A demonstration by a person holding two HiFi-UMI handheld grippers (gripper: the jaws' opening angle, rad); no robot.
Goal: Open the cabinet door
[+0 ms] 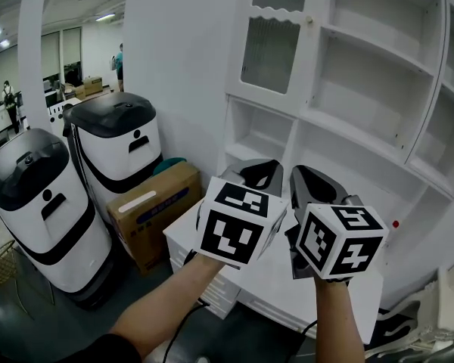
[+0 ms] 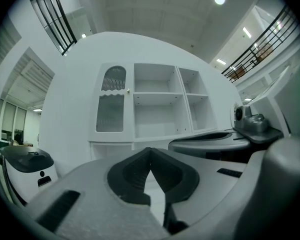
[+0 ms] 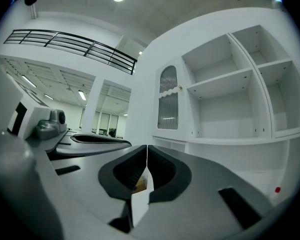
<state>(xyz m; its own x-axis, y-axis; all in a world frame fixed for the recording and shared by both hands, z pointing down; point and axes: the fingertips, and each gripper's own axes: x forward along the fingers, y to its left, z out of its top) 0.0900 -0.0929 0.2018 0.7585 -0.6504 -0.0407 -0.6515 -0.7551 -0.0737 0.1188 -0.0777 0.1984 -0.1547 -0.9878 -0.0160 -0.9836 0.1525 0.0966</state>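
Observation:
A white wall cabinet stands ahead with one closed door [image 1: 271, 42] at its upper left, fitted with ribbed glass and a small knob [image 1: 311, 20]. That door [image 2: 111, 104] also shows in the left gripper view, and again as the door [image 3: 168, 103] in the right gripper view, its knob [image 3: 179, 88] on the right edge. My left gripper [image 1: 263, 169] and right gripper [image 1: 309, 175] are held side by side below the door, both shut and empty, short of the cabinet. Their tips touch nothing.
Open white shelves [image 1: 378, 74] fill the cabinet to the right of the door. A white counter [image 1: 284, 274] with drawers lies under my grippers. Two white-and-black machines [image 1: 38, 203] and a cardboard box [image 1: 153, 206] stand on the floor to the left.

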